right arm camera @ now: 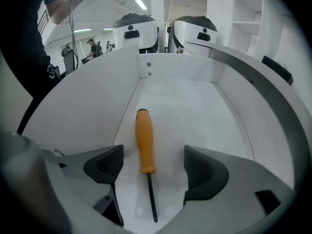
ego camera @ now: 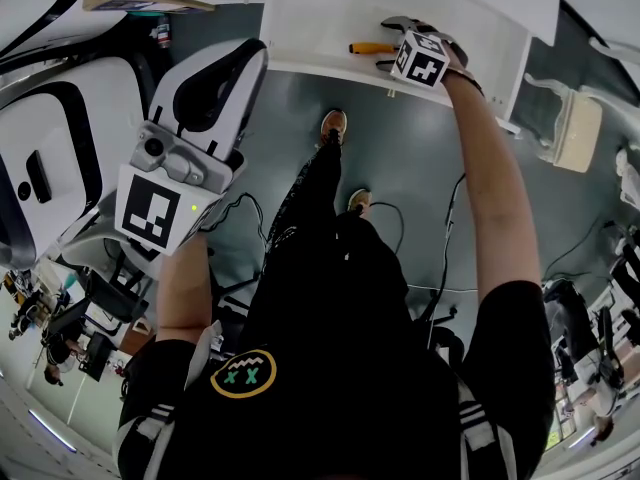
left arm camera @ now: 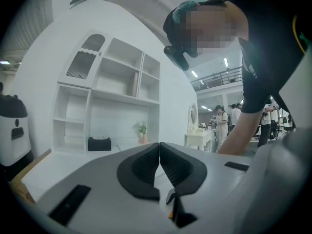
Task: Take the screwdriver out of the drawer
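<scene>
White drawer stands open at the top of the head view, and the orange-handled screwdriver lies inside it, toward its right half. The right gripper reaches down into the drawer just right of the tool, with its marker cube on top; from here its jaws seem to straddle the shaft, though the cube hides much of them. The left gripper hangs at centre left, well apart from the drawer.

Left gripper view: the jaws are pressed together at the tips with nothing between them, facing a white shelf unit.

Right gripper view: the jaws are spread, and the screwdriver lies flat on the drawer floor between them, touching neither pad, its handle toward the drawer's far wall.
</scene>
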Available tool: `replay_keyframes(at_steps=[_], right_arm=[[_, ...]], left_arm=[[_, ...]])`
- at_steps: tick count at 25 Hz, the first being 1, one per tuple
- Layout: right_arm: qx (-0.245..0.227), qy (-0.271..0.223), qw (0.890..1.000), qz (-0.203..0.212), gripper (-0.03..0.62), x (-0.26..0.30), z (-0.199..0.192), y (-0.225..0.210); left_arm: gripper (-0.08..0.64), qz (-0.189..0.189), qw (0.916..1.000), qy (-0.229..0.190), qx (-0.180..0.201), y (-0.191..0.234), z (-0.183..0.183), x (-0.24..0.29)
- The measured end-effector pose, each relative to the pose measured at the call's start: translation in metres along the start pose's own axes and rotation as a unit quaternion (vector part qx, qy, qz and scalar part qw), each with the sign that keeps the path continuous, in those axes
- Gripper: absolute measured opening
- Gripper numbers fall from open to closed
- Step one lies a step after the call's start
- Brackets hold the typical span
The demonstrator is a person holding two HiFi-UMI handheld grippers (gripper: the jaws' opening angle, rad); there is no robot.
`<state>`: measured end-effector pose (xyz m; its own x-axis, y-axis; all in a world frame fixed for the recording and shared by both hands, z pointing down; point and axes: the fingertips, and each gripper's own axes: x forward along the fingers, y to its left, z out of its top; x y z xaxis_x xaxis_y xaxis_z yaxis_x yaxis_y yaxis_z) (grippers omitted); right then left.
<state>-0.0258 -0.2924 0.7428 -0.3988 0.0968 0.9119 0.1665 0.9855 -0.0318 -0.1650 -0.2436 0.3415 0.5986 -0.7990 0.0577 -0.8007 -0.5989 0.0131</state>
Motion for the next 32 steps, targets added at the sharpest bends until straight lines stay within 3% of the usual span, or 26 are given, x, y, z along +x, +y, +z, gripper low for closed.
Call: replay_keyframes(at_steps=[3, 17, 32], right_arm=[[-0.007, -0.005, 1.000, 0.002, 0.366, -0.002, 0.001, 0.007], [-0.029, 0.001, 1.000, 0.008, 0.115, -0.002, 0.005, 0.011], [0.006, -0.039, 0.997, -0.064, 0.104, -0.023, 0.020, -0.012]], left_arm=[[0.020, 0.004, 0.9998, 0.001, -0.019, -0.003, 0.004, 0.005], [0.020, 0.001, 0.9999, 0.006, -0.016, -0.005, 0.004, 0.005], [0.020, -0.004, 0.9999, 0.001, -0.010, -0.012, 0.010, 0.003]])
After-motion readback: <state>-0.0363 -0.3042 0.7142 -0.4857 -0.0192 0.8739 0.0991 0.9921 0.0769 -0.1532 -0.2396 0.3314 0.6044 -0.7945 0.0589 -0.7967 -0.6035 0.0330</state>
